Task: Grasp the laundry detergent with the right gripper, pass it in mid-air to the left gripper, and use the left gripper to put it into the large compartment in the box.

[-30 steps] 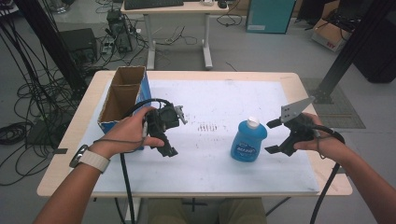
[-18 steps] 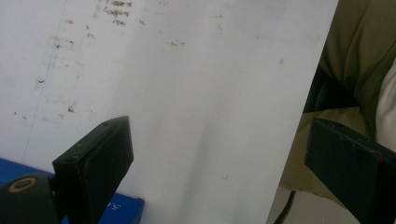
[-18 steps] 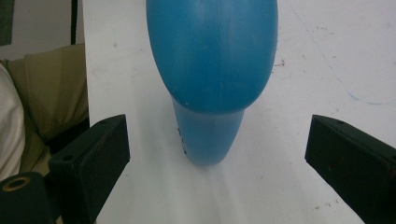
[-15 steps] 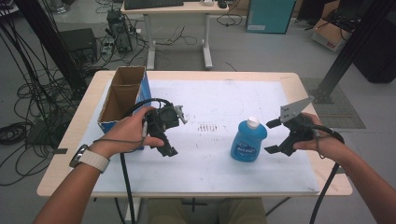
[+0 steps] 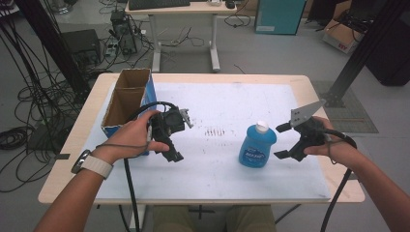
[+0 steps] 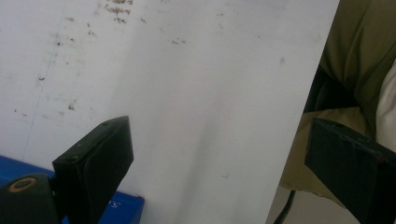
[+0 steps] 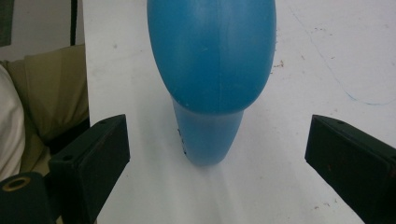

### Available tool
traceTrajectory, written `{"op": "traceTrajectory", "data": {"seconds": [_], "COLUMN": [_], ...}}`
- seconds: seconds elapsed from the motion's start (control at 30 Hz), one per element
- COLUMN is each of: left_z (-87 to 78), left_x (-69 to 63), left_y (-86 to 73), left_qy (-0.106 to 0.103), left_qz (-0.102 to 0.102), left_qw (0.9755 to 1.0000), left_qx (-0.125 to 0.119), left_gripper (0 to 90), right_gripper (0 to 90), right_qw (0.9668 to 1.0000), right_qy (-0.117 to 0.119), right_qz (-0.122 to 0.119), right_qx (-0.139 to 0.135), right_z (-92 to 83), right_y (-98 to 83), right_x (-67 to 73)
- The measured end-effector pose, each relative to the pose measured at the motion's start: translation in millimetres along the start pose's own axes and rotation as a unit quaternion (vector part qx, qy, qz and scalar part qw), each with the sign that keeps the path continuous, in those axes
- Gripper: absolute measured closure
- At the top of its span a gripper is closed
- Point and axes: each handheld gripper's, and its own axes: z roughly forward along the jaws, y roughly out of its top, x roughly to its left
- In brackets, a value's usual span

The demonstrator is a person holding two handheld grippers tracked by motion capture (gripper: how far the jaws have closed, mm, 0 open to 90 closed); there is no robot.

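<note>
Here, from the high view, one blue plastic bottle (image 5: 257, 147) is seen standing upright on the white tabletop (image 5: 227, 101), rounded at the shoulders, capped in white, with a label too small to be read. Two grippers are counted. The right gripper (image 5: 284, 141) is held just beside the bottle, on its right, its two black jaws spread wide and pointed at it without contact; a grey three-cornered plate is carried on top. The left gripper (image 5: 170, 145) is held well apart from the bottle, near one open cardboard box (image 5: 126, 100) with blue outer walls; the inside of the box is partly hidden by its own rim. Both forearms are cut off by the bottom edge, and a watch with a pale strap is worn on the left wrist.

Over to the left gripper view: two matte black, blocky jaws are seen apart, with bare tabletop between them. The surface is smooth, scuffed and speckled. A blue strip is glimpsed low at the left, too cropped to be made out.

Now the right gripper view: the bottle (image 7: 212, 70) is framed between the parted jaws, smooth and glossy, untouched by either pad. Its upper part is cut off by the frame.
</note>
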Motion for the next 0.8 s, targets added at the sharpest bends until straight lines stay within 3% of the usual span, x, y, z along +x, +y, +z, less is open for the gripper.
{"op": "traceTrajectory", "data": {"seconds": [0.8], "left_z": [0.4], "left_x": [-0.3], "left_y": [0.3], "left_qy": [0.0], "left_qz": [0.0], "left_qw": [1.0], "left_qx": [0.001], "left_gripper": [8.4], "right_gripper": [6.4], "right_qw": [1.0], "right_qy": [0.003], "right_qz": [0.001], "right_qx": [0.002], "right_z": [0.7], "right_y": [-2.1], "right_x": [0.1]}}
